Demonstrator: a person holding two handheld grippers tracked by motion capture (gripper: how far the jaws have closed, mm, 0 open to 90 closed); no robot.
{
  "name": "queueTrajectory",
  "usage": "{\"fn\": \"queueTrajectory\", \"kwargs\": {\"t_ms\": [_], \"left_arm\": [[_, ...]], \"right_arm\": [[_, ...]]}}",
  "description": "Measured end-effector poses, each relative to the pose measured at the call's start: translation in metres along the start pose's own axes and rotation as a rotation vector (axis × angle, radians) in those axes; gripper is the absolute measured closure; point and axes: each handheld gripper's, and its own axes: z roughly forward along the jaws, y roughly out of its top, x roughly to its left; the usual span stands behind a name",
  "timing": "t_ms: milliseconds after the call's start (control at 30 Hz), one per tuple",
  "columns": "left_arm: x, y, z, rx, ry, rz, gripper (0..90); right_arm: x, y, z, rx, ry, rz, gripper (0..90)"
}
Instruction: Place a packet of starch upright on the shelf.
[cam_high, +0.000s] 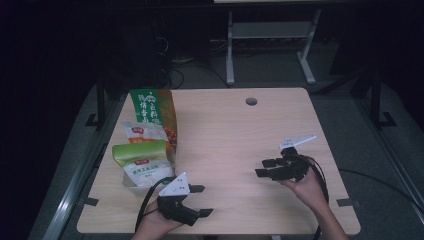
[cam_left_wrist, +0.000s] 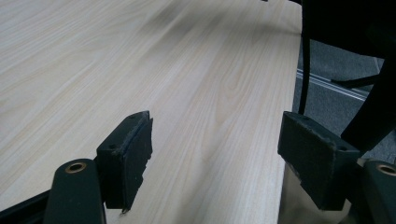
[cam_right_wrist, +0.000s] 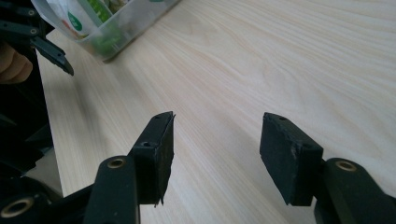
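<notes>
My left gripper (cam_high: 201, 200) sits near the table's front edge, left of centre, open, jaws pointing right with nothing between them (cam_left_wrist: 212, 158). My right gripper (cam_high: 266, 167) hovers low over the right half of the table, jaws pointing left, open and holding nothing (cam_right_wrist: 217, 154). A clear plastic bin (cam_high: 131, 186) at the table's left holds several upright snack bags: a green and orange one (cam_high: 152, 112) at the back, a white and orange one (cam_high: 145, 132), and a green-topped white one (cam_high: 142, 162) in front. The bin's corner (cam_right_wrist: 116, 32) appears in the right gripper view.
The light wooden table (cam_high: 230, 130) has a round cable hole (cam_high: 251, 101) near its far edge. Table legs and a white frame (cam_high: 230, 45) stand on the dark floor beyond. Bare wood lies between the two grippers.
</notes>
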Motion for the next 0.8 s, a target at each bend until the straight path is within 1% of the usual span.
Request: {"fn": "queueTrajectory", "kwargs": {"t_ms": [33,100,167,333,500,533,633,800], "left_arm": [[0.000,0.000,0.000,0.001,0.004,0.000,25.9],[0.000,0.000,-0.001,0.003,0.006,0.002,25.9],[0.001,0.000,-0.001,0.003,0.008,0.005,25.9],[0.001,0.000,-0.001,0.003,0.008,0.000,25.9],[0.001,-0.001,0.000,0.006,0.007,-0.001,25.9],[0.000,-0.001,0.000,0.006,0.005,-0.004,25.9],[0.000,-0.001,0.001,0.006,0.004,-0.005,25.9],[0.000,-0.001,0.000,0.009,0.005,-0.003,25.9]], "right_arm": [[0.000,-0.001,0.000,-0.006,-0.003,-0.001,43.7],[0.001,-0.004,-0.002,0.000,-0.006,-0.001,43.5],[0.000,-0.008,-0.003,-0.009,0.001,0.001,43.3],[0.001,-0.018,-0.006,-0.003,0.001,0.017,42.9],[0.002,-0.026,-0.009,-0.010,-0.005,0.011,42.9],[0.003,-0.027,-0.010,-0.009,-0.006,0.017,42.9],[0.005,-0.031,-0.014,-0.011,-0.013,0.006,42.9],[0.007,-0.038,-0.020,-0.018,-0.020,0.013,42.8]]}}
